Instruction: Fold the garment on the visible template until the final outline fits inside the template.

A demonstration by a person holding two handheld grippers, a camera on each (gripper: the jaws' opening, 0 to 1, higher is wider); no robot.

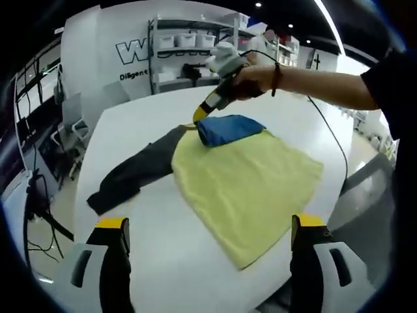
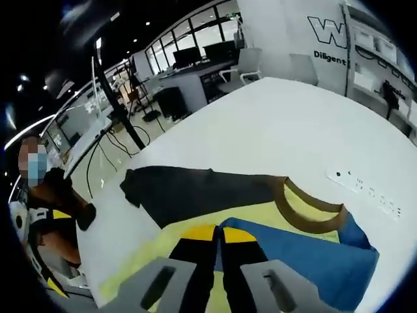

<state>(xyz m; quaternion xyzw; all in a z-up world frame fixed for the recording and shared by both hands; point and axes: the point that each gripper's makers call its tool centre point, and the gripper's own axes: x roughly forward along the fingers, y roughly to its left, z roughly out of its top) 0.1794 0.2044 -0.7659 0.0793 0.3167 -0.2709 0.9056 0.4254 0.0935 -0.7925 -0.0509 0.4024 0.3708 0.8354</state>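
A yellow garment [image 1: 251, 186] lies flat on the white table [image 1: 143, 222]. Its dark grey sleeve [image 1: 133, 173] stretches out to the left. Its blue sleeve [image 1: 231, 127] is folded back onto the yellow body near the brown collar [image 2: 306, 212]. My right gripper [image 1: 202, 115], held by a person's hand, has its tip at the blue sleeve's edge. In the right gripper view, its jaws [image 2: 218, 233] are closed on the blue sleeve [image 2: 306, 257]. My left gripper [image 1: 212, 244] hovers over the garment's near hem, jaws wide apart with nothing between them.
A white strip with dots [image 2: 365, 186] lies on the table beyond the collar. A cable [image 1: 329, 130] trails from the right gripper across the table. Shelving [image 1: 186, 45] stands behind the table. A person [image 2: 55, 195] is at the table's far side, and desks with monitors [image 2: 195, 59] stand beyond.
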